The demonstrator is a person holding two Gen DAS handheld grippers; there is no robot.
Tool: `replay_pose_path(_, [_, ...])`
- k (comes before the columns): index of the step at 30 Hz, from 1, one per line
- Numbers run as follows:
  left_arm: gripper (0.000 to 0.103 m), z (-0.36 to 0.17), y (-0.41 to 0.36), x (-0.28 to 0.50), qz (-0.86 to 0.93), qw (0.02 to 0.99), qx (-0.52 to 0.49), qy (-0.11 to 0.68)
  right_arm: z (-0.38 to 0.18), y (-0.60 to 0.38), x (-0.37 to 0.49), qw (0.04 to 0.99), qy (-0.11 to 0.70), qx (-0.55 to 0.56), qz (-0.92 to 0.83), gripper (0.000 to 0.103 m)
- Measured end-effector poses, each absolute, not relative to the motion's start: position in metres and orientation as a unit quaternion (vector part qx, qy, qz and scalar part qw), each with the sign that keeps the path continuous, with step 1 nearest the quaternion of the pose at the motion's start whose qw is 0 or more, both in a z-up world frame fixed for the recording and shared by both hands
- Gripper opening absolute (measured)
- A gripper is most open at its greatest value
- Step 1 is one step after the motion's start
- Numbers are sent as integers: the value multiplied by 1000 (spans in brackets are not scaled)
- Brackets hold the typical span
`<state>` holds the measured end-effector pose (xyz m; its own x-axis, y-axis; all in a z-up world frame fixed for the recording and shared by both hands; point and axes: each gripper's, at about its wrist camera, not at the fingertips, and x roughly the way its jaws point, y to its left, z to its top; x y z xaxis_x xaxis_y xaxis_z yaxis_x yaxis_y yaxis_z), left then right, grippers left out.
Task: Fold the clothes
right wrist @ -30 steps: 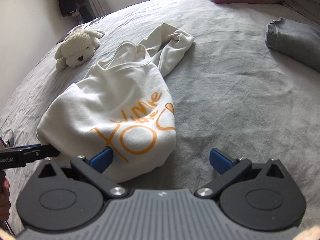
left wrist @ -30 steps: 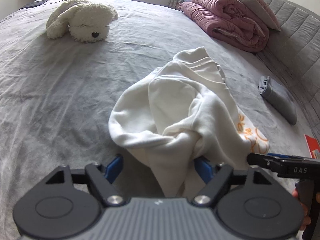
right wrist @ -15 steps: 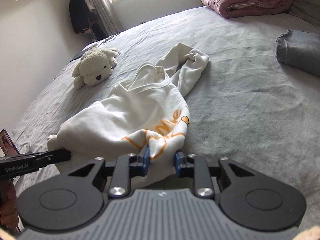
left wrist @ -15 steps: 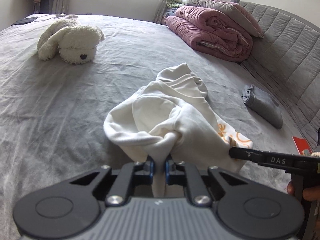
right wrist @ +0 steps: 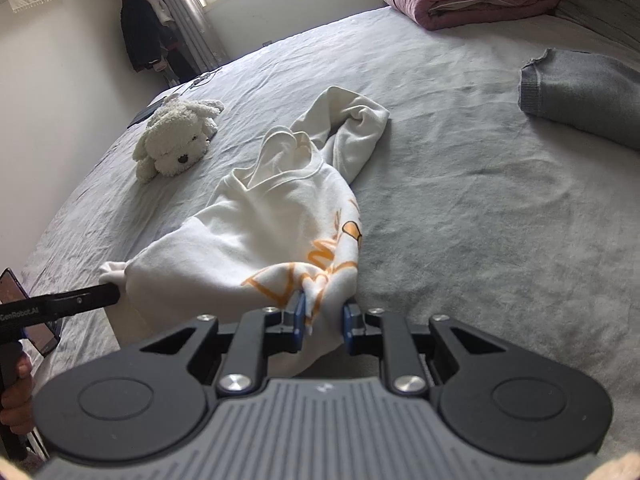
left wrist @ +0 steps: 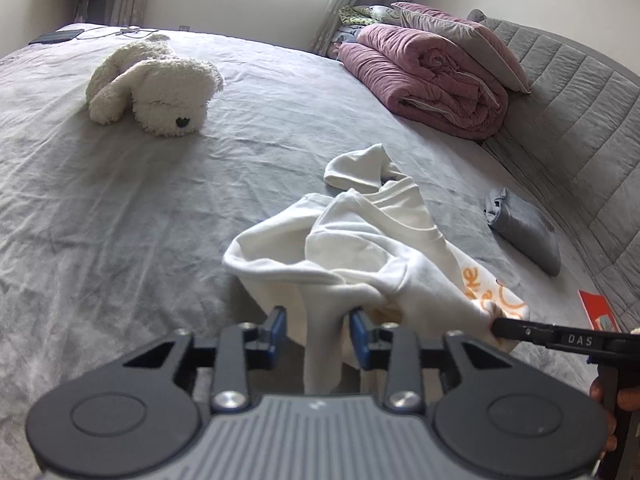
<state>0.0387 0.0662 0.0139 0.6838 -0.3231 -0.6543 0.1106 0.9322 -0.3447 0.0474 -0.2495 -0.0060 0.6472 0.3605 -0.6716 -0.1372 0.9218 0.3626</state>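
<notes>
A white sweatshirt (left wrist: 360, 248) with orange lettering lies crumpled on the grey bed, its near hem lifted. My left gripper (left wrist: 317, 330) has a fold of that hem hanging between its blue pads. Its jaws are opening, and a gap shows beside the left pad. In the right wrist view the sweatshirt (right wrist: 260, 240) stretches away toward its hood. My right gripper (right wrist: 323, 318) is closing, its pads pressing on the printed corner of the hem. The right gripper's black finger (left wrist: 520, 328) meets the cloth at the right of the left wrist view.
A white plush dog (left wrist: 160, 88) lies at the far left of the bed. A rolled pink duvet (left wrist: 432, 80) sits by the grey headboard, and a folded grey garment (left wrist: 524, 232) lies to the right. A hand (right wrist: 16, 392) holds the left gripper's handle.
A second ago both grippers stood open at the hem, then both shut on it. Now the left jaws have spread again. Both hands have risen, lifting the near hem off the bed.
</notes>
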Motion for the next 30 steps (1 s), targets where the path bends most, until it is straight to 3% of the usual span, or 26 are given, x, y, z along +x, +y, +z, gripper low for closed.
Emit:
replay_pose_path(7, [53,-3,71,52,-109,895,-173,396,-8,-261,50,900,399,134,114,20])
replay_pose_path(11, [50,-30,66,72,-91,876,-187,435,-11,-256,48,902,401,114,111,20])
replay_pose_path(14, [31,-41,59,76,-87,871,-189,445,-12,-252,47,905,400,100,110,21])
replay_pose_path(16, [6,-42,54,74,-78,877,-174,441,-13,-251,46,906,398,95,110,21])
replay_pose_path(30, [3,23,100,75,42,947,-107,300,4,-222,39,904,383,112,153,22])
